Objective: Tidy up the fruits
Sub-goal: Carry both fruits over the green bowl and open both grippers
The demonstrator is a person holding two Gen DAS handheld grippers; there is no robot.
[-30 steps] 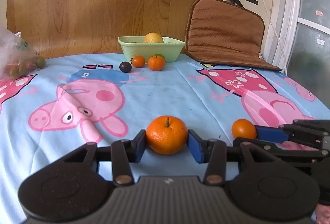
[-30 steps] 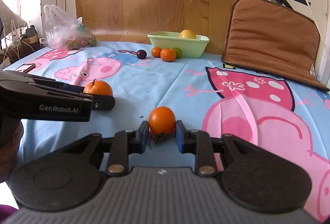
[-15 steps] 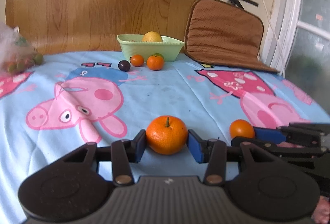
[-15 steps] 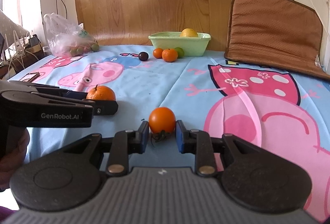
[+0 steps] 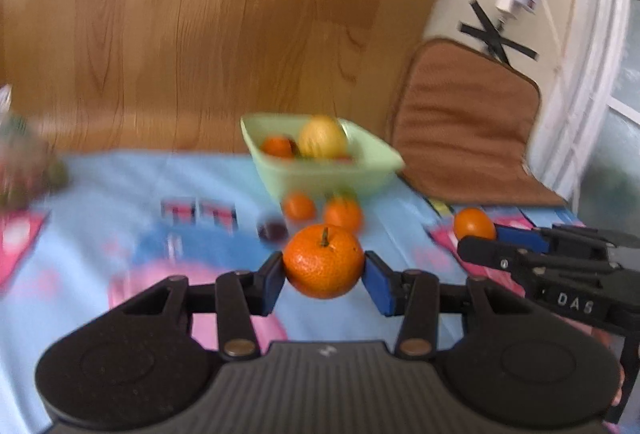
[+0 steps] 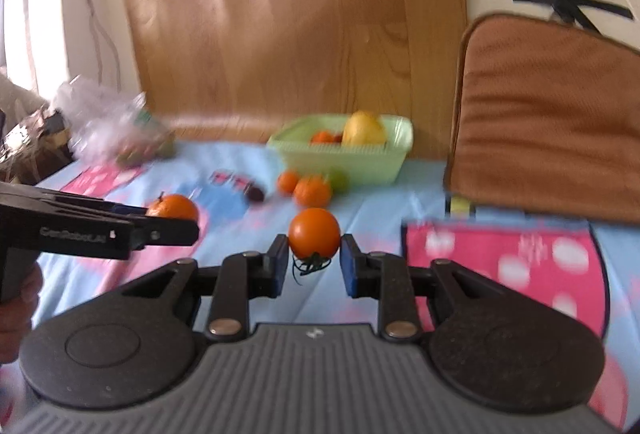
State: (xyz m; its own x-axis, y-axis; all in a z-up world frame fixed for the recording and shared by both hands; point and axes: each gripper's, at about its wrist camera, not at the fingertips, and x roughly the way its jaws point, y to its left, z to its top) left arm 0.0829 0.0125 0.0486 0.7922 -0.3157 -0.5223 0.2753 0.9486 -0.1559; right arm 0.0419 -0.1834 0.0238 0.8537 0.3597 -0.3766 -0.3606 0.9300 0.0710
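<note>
While gripped, tangerine (image 5: 323,261) stem up | tomato (image 6: 314,232) (calyx down)

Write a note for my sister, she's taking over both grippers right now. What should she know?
Left hand-held gripper: shut on a big orange, off the table.
Right hand-held gripper: shut on a small orange tomato with its green stem down, also off the table.
Green basket sits at the far end of the tablecloth, already holding a yellow fruit and something orange.
Left to do: drop both held fruits in, then collect the two small oranges, the dark plum and the green fruit lying in front of the basket.
</note>
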